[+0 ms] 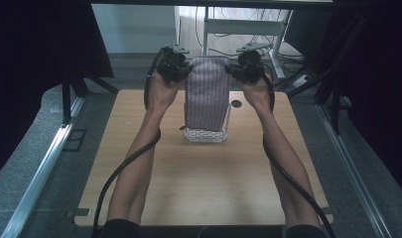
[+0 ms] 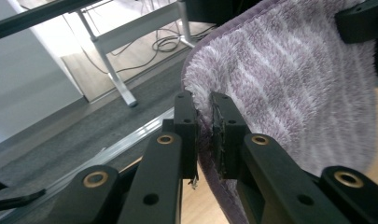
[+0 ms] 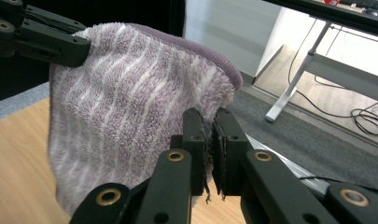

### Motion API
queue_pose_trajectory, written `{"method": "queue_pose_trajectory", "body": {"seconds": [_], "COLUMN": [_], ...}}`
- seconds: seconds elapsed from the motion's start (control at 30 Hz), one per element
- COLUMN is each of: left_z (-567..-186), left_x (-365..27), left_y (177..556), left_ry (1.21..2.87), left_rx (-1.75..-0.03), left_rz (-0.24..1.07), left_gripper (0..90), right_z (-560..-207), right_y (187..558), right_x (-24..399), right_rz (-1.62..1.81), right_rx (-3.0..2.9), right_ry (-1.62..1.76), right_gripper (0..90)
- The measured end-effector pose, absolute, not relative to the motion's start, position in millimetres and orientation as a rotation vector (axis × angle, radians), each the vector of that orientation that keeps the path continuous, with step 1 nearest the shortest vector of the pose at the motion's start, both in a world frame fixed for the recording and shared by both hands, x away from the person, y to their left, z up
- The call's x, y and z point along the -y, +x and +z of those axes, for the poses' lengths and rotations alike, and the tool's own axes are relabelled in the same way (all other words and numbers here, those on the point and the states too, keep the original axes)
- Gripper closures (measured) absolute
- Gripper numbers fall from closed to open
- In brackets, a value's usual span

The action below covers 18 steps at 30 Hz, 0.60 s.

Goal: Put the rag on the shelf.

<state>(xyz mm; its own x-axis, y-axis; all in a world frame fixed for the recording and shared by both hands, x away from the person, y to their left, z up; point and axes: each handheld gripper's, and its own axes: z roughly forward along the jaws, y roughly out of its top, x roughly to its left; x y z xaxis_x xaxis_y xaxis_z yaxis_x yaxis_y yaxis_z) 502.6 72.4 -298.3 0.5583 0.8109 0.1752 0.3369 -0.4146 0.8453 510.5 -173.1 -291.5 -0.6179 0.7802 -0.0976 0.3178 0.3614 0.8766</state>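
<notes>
A purple and white striped towel (image 1: 206,91) hangs lifted above the far half of the wooden table (image 1: 203,183), folded over at its top. My left gripper (image 1: 182,69) is shut on the towel's upper left corner, and my right gripper (image 1: 234,68) is shut on its upper right corner. In the left gripper view the towel (image 2: 289,88) has its edge pinched between the black jaws of my left gripper (image 2: 204,135). The right gripper view shows the towel (image 3: 130,107) clamped at its corner by my right gripper (image 3: 209,149), with the other gripper (image 3: 42,37) holding the far corner.
A white basket (image 1: 205,134) stands on the table right under the towel's lower end. A small dark hole (image 1: 236,103) lies in the tabletop by the right hand. Desk legs and cables (image 1: 268,29) lie on the floor beyond the table.
</notes>
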Motion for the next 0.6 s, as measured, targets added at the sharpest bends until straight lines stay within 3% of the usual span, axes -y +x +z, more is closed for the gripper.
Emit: {"method": "queue_pose_trajectory", "body": {"seconds": [0.33,0.6], "left_z": [-324,-352], "left_x": [-60,-56], "left_y": [525,539], "left_ry": [2.054,2.112], "left_rx": [-0.956,-1.002], "left_rz": [0.835,0.784], "left_gripper": [80.7,79.7], "right_z": [-314,-340], "right_y": [534,546], "right_x": [170,167], "right_rz": [1.159,1.084], "right_rx": [-2.133,-2.185], "right_ry": [1.023,1.055], "right_gripper": [84.4,83.8]}}
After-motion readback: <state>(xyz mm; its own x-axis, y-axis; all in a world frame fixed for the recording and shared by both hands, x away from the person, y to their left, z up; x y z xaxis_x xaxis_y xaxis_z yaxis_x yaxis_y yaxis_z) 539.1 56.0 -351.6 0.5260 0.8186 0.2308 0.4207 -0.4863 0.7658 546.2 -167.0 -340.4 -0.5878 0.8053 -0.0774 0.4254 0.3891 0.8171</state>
